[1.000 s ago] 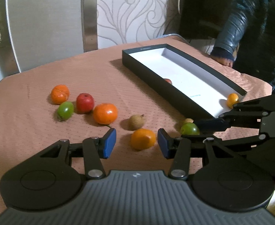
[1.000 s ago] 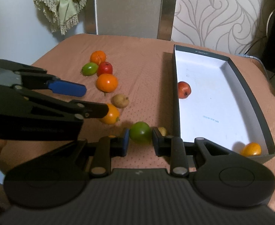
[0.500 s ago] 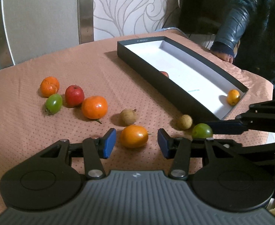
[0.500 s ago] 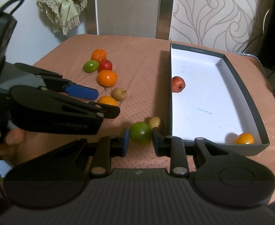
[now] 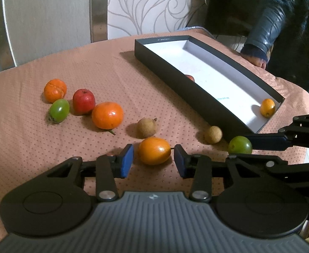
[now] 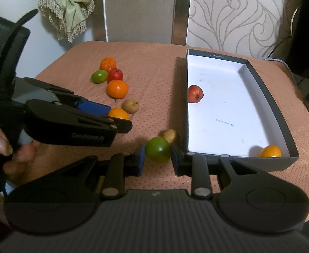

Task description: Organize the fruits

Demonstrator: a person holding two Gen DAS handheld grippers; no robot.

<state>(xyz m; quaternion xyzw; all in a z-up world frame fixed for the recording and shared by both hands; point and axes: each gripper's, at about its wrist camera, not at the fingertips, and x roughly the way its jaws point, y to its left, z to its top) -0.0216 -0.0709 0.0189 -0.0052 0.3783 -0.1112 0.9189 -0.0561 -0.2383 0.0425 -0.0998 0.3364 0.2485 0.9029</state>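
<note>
Closing around the orange fruit (image 5: 154, 150), the left gripper (image 5: 153, 161) is not yet touching it and needs centring; the right gripper (image 6: 157, 161) is pinching a green fruit (image 6: 157, 149).

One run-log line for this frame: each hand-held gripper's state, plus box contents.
left hand-held gripper: closing around orange fruit, gaps remain | right hand-held gripper: shut on green fruit | box: red fruit, small orange fruit

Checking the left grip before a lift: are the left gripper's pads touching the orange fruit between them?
Apart. The left wrist view shows tablecloth between each of the left gripper's pads and the orange fruit.
</note>
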